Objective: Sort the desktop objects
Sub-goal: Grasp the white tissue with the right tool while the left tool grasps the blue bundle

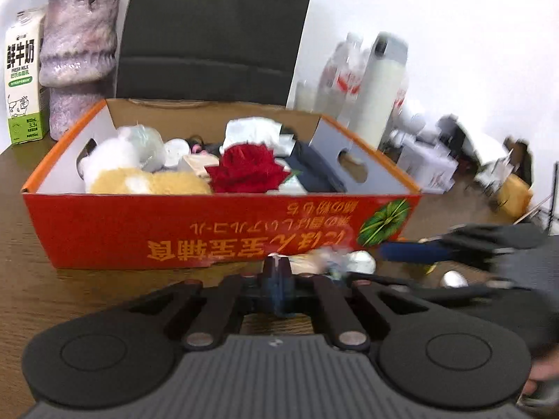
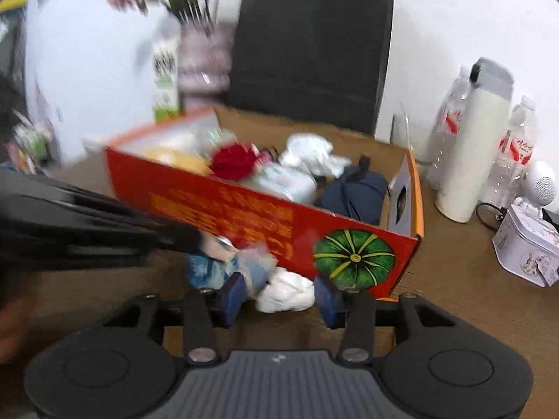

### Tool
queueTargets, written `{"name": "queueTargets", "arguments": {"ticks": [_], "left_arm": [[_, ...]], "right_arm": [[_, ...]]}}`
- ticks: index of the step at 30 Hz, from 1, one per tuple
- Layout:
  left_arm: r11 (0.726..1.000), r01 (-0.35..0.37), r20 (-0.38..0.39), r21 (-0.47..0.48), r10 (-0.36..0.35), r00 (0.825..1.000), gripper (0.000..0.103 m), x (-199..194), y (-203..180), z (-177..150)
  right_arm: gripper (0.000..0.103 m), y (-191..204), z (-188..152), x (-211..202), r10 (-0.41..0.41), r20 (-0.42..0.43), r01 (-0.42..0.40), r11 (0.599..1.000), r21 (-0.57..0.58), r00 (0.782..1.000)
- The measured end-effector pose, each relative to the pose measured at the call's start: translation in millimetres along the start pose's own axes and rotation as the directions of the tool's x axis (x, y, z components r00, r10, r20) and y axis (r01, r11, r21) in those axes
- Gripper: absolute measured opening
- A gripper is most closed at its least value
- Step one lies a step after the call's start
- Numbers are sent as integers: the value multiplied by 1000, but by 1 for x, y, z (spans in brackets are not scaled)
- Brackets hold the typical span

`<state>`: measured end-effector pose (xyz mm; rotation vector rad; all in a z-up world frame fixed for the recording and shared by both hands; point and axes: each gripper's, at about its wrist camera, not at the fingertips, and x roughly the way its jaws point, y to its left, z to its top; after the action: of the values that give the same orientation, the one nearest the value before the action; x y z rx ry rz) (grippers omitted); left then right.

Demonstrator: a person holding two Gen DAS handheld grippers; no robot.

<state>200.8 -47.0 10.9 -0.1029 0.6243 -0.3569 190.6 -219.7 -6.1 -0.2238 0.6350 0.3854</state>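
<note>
Between the right gripper [image 2: 279, 296] fingers: crumpled white wad [image 2: 284, 293], jaws partly spread, pads not pressing it | ahead: red box [image 2: 279, 223], full | left gripper [image 1: 277, 279]: fingers pinched together, empty, beside blurred wrappers [image 1: 328, 258]

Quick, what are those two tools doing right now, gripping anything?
Left tool: closed, nothing visibly held.
Right tool: open, with a crumpled white wad between its fingers, not pinched.
</note>
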Motion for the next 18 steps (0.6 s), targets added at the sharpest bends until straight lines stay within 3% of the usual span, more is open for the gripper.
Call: {"name": "queueTargets", "arguments": {"ticks": [2, 5, 8, 12, 18], "left_arm": [[999, 26, 45, -41, -24, 999, 2, -22, 5, 1], [991, 62, 121, -116, -47, 991, 2, -70, 10, 2], [982, 79, 163, -174, -50, 985, 2, -118, 16, -7], [982, 29, 132, -185, -4, 991, 2, -154, 12, -42], [986, -66, 25, -153, 71, 997, 2, -176, -12, -93]], "right_arm": [[17, -2, -1, 14, -2, -38, 2, 1000, 14, 999], [16, 0, -5, 3, 26, -23, -25, 999, 49, 999], [16, 7, -15, -36, 16, 32, -18, 999, 43, 999], [16, 21, -33, -85, 40, 62, -43, 997, 57, 997], [16, 60, -67, -144, 62, 87, -69, 994, 85, 994]]}}
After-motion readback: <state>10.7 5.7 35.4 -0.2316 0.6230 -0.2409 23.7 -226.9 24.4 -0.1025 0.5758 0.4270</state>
